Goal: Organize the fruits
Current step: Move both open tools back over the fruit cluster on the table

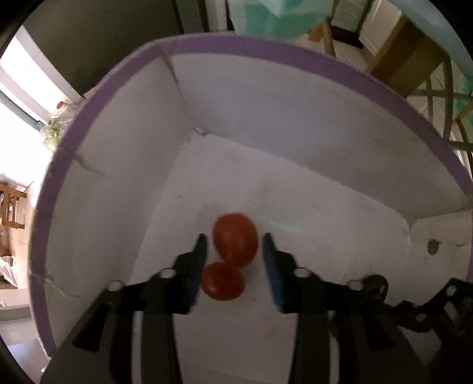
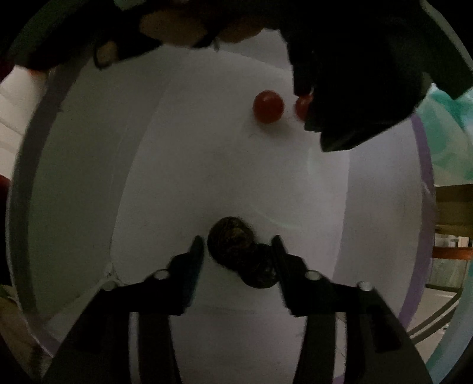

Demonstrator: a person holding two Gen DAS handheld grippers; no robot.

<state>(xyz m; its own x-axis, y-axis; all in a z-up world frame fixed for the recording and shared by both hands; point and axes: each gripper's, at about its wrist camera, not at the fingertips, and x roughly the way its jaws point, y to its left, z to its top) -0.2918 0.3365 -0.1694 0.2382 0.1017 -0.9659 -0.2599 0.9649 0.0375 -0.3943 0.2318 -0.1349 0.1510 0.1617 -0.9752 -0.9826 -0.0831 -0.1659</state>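
Both grippers reach down into a white box with a purple rim [image 1: 275, 50]. In the left wrist view, two small red tomatoes [image 1: 235, 239] [image 1: 223, 280] lie on the box floor between the open fingers of my left gripper [image 1: 233, 245], which touches neither. In the right wrist view, two dark round fruits [image 2: 229, 239] [image 2: 260, 270] lie on the floor between the open fingers of my right gripper [image 2: 238, 246]. The red tomatoes [image 2: 268, 106] show farther off, beside the dark body of the left gripper [image 2: 354, 88].
The box walls [image 1: 118, 177] rise close on all sides. A dark fruit [image 1: 375, 285] sits near the right gripper's fingers [image 1: 428, 307] at the lower right of the left wrist view. Wooden furniture [image 1: 402, 62] and teal cloth [image 1: 278, 17] stand beyond the box.
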